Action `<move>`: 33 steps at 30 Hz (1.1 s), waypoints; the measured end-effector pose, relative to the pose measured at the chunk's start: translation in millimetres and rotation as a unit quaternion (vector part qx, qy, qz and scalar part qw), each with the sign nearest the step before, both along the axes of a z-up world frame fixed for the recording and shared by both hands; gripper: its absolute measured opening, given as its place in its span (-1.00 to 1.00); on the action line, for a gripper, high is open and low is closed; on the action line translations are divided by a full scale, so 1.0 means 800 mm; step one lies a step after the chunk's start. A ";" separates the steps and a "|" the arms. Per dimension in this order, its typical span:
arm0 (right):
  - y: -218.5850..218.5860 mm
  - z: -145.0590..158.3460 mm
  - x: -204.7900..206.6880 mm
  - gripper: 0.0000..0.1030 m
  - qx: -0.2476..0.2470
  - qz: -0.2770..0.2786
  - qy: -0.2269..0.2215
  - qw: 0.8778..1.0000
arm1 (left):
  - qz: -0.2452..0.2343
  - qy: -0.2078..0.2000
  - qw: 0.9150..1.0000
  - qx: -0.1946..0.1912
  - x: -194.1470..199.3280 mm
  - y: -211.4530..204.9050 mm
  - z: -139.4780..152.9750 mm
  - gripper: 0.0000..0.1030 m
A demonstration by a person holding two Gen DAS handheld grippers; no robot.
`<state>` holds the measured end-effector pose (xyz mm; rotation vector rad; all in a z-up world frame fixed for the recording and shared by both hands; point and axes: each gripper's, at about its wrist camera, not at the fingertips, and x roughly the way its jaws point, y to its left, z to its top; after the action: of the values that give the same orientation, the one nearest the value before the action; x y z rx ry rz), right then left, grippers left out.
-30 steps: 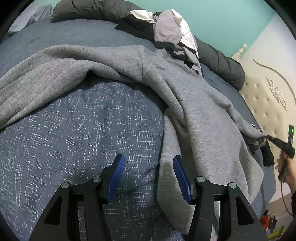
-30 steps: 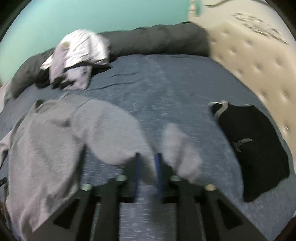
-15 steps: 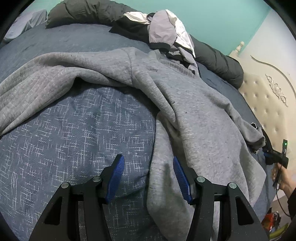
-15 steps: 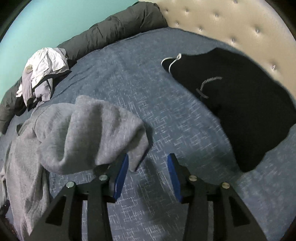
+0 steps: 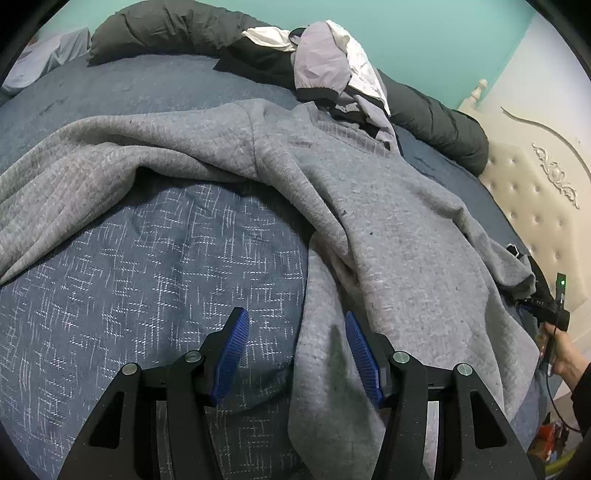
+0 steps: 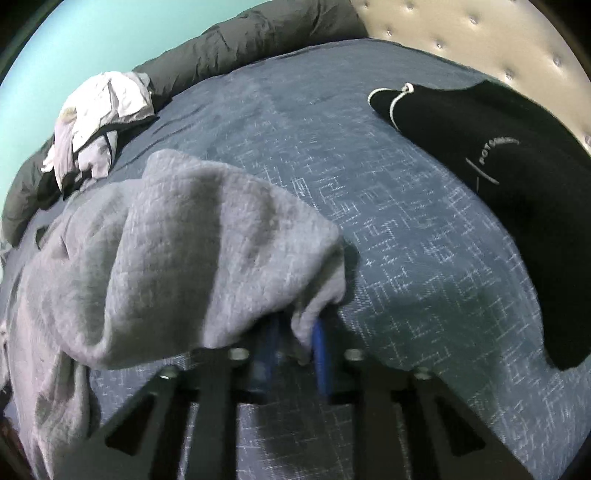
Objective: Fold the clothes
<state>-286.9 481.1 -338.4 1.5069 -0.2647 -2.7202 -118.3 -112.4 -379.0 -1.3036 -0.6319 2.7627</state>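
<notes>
A grey sweatshirt [image 5: 388, 229] lies spread and rumpled over the blue bedspread [image 5: 166, 266]. My left gripper [image 5: 294, 314] hovers open just above the sweatshirt's near edge. The cloth passes under its right finger and nothing is pinched. In the right wrist view a bunched sleeve of the sweatshirt [image 6: 184, 240] drapes over my right gripper [image 6: 295, 332]. Its jaws are closing, with a fold of grey cloth pressed between the blue pads. The left wrist view shows that same gripper [image 5: 550, 310] far right, held in a hand at the sleeve's end.
A black garment [image 6: 498, 166] with a white cord lies to the right near the padded headboard [image 6: 461, 26]. A heap of white and lilac clothes [image 5: 332, 70] rests against a rolled dark duvet [image 5: 166, 29] along the far edge.
My right gripper sank toward the sleeve's end and went from open beside it to closed on a fold of it. The left gripper kept its place and opening.
</notes>
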 end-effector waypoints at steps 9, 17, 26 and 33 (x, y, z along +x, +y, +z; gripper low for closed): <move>0.070 0.075 0.016 -0.90 0.034 -0.059 0.059 0.996 | 0.000 0.000 1.000 0.001 0.001 0.003 -0.002 0.14; 0.144 0.140 0.025 -0.90 0.085 -0.113 0.067 0.988 | 0.002 -0.001 1.000 -0.002 0.002 0.004 -0.002 0.14; 0.186 0.141 0.015 -0.89 0.107 -0.174 0.000 0.979 | 0.004 -0.003 1.000 -0.006 -0.003 0.006 -0.006 0.14; 0.162 0.143 0.002 -0.43 0.166 -0.174 -0.008 0.971 | 0.002 -0.001 1.000 -0.005 -0.002 0.005 -0.009 0.14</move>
<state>-285.4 610.3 -224.0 1.7018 -0.0806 -3.1591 -120.0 -108.5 -385.9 -1.3101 -0.6225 2.7719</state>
